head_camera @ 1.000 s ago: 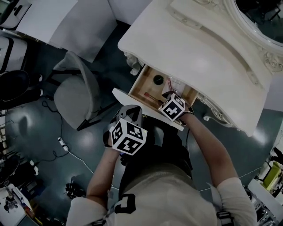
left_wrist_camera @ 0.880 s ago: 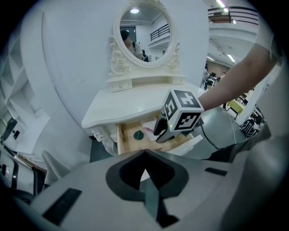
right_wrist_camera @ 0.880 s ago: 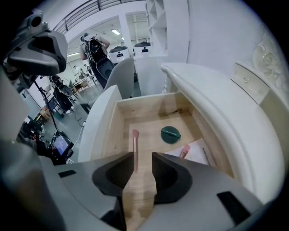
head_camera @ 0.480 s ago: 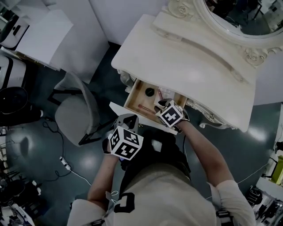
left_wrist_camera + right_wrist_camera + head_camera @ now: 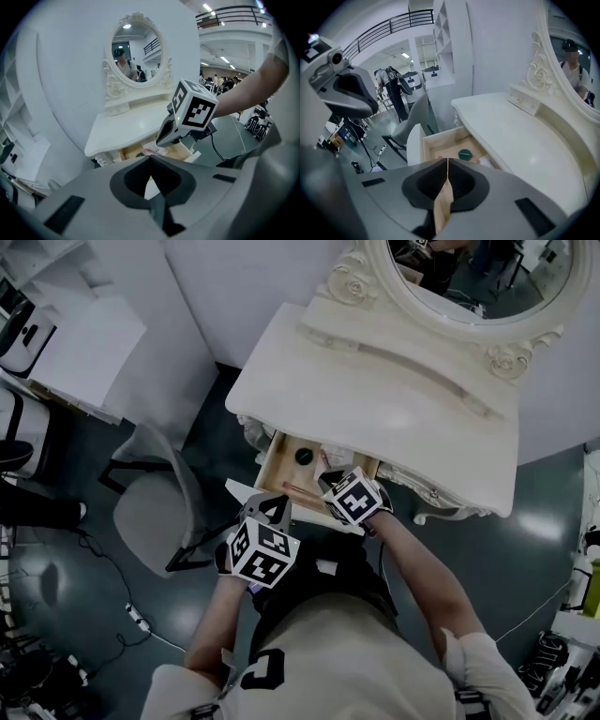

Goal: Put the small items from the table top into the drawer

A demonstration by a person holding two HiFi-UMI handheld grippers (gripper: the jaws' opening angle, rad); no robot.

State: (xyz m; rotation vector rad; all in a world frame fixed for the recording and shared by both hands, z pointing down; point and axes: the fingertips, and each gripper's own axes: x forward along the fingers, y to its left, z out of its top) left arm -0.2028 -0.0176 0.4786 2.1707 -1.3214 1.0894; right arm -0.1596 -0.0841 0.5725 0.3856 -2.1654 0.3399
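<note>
Right gripper, held wide before, is now closed empty above the drawer. Left gripper is kept shut, nothing held.

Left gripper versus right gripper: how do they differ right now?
The right gripper is over the open drawer; the left gripper hangs outside the drawer's front panel. The right gripper looks into the drawer from close by; the left gripper faces the dressing table from farther back. Both have their jaws shut, with nothing held.

The cream dressing table carries an oval mirror; its drawer is open.
</note>
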